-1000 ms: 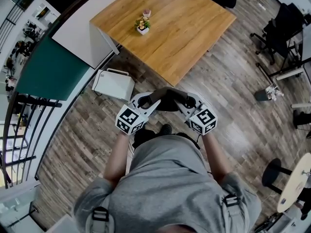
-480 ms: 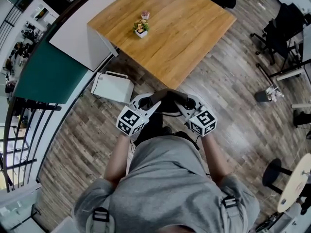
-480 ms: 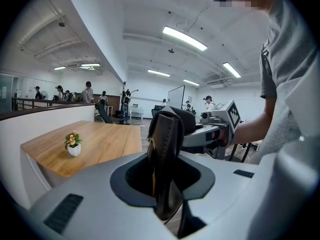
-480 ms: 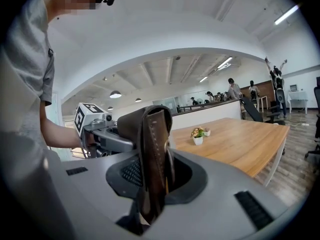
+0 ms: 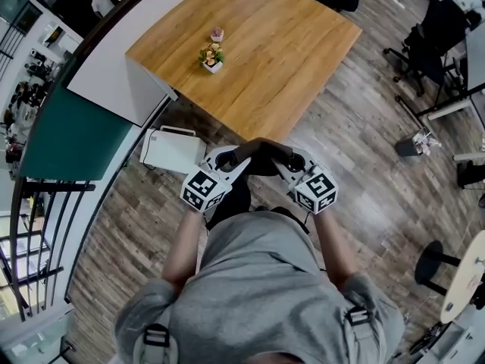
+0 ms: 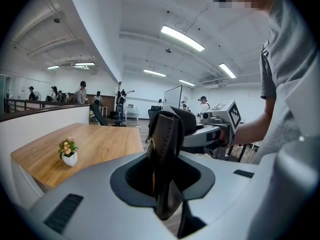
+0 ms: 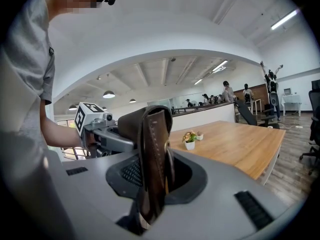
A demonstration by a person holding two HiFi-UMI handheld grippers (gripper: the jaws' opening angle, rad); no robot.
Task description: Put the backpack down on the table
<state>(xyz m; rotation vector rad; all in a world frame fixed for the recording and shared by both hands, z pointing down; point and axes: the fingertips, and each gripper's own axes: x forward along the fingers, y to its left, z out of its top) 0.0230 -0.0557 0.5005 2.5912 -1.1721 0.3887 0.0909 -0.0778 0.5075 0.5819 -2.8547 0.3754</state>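
My left gripper and right gripper each clamped the backpack by its strap. The table lay just beyond, equally near both.

The table has drawn nearer to the person, shifting left in view.

The backpack strap looks dark brown; table warm wood-grain, floor grey-brown.

Left claw and right claw grip a dark handle — table ahead.
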